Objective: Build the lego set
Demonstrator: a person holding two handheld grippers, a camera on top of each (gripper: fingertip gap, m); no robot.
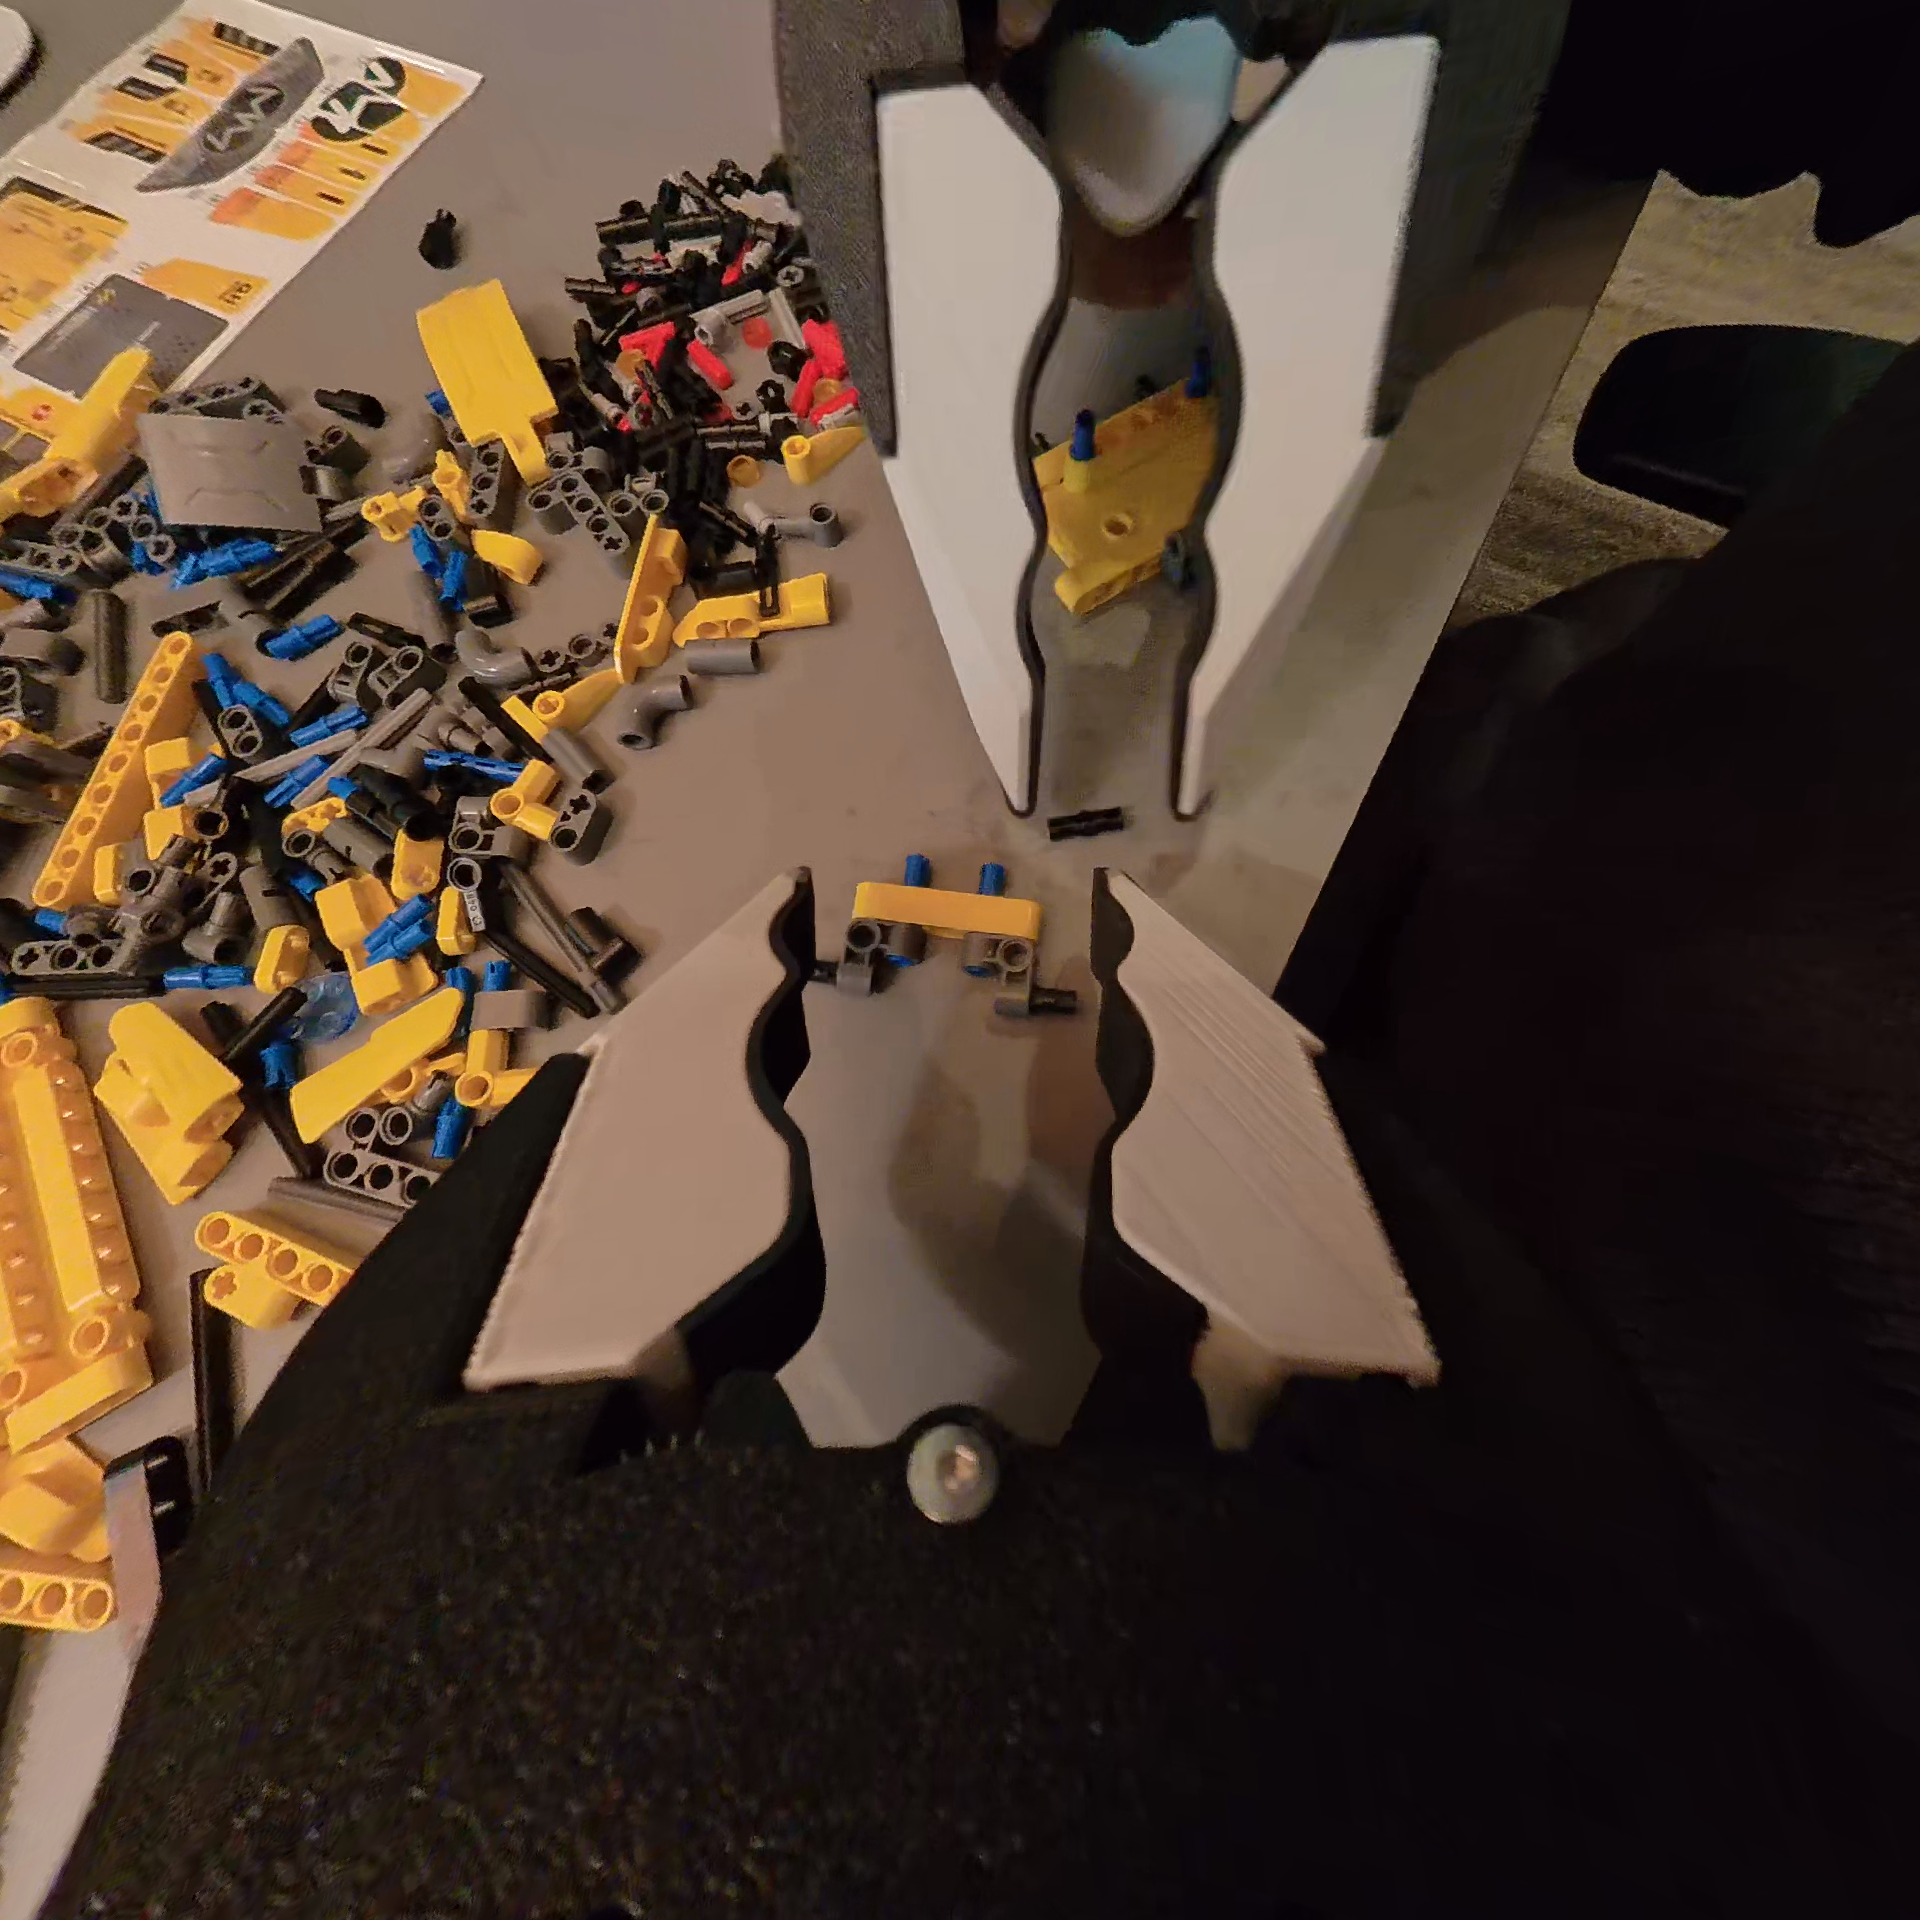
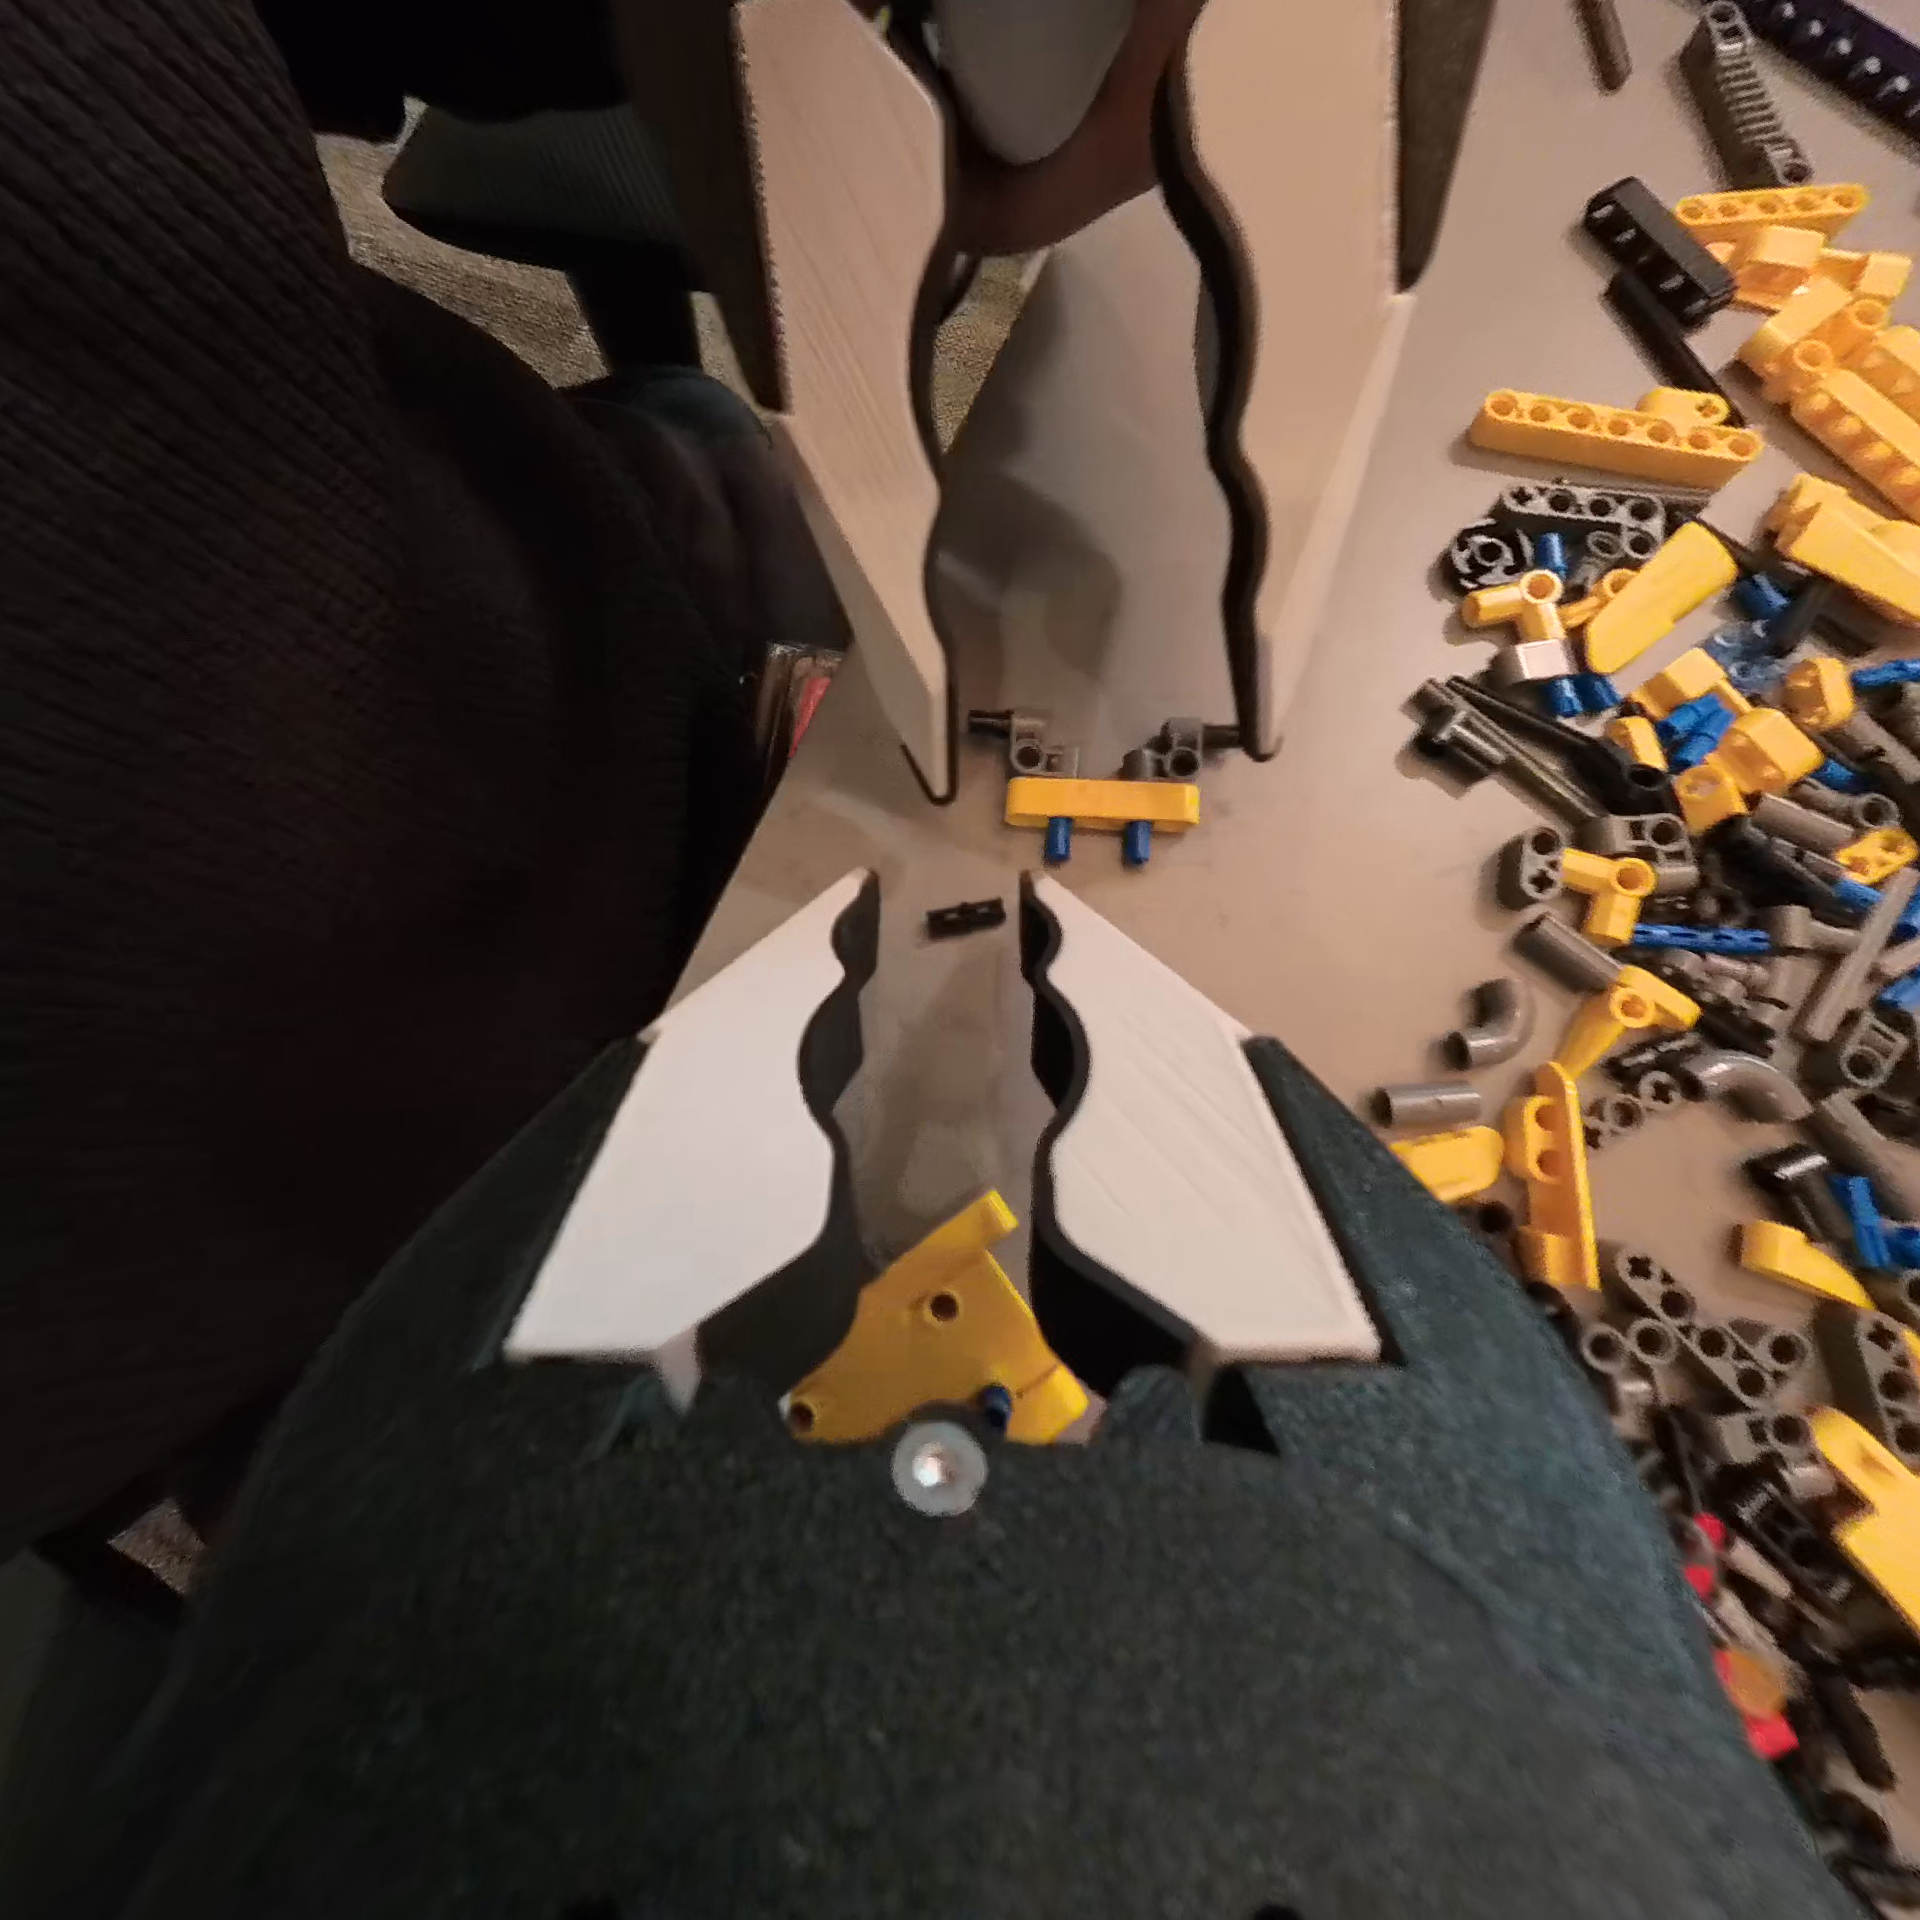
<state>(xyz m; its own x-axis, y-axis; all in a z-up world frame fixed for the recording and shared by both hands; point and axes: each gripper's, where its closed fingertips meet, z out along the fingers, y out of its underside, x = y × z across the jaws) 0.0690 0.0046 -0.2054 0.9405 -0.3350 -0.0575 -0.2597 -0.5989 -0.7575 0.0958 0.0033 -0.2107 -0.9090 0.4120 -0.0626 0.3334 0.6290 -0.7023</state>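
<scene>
A small assembly (image 1: 945, 916), a short yellow beam with two blue pins and grey connectors, lies on the grey table (image 1: 914, 727). My left gripper (image 1: 951, 883) is open, with its fingertips on either side of the assembly and nothing in it. It faces the right gripper (image 1: 1107, 805), which is shut on a yellow panel piece with blue pins (image 1: 1132, 499), gripped deep between its fingers. In the right wrist view the panel piece (image 2: 935, 1320) sits far back in my right gripper (image 2: 948, 883). A loose black pin (image 2: 964, 920) lies between its tips. The assembly (image 2: 1101, 800) and left gripper (image 2: 1096, 769) lie just beyond.
A wide pile of loose yellow, grey, black, blue and red parts (image 1: 395, 727) covers the table to the left, also in the right wrist view (image 2: 1714, 831). A sticker sheet (image 1: 208, 156) lies at the far left. The table edge (image 1: 1455, 582) and a person's dark clothing (image 1: 1662, 1039) are close by.
</scene>
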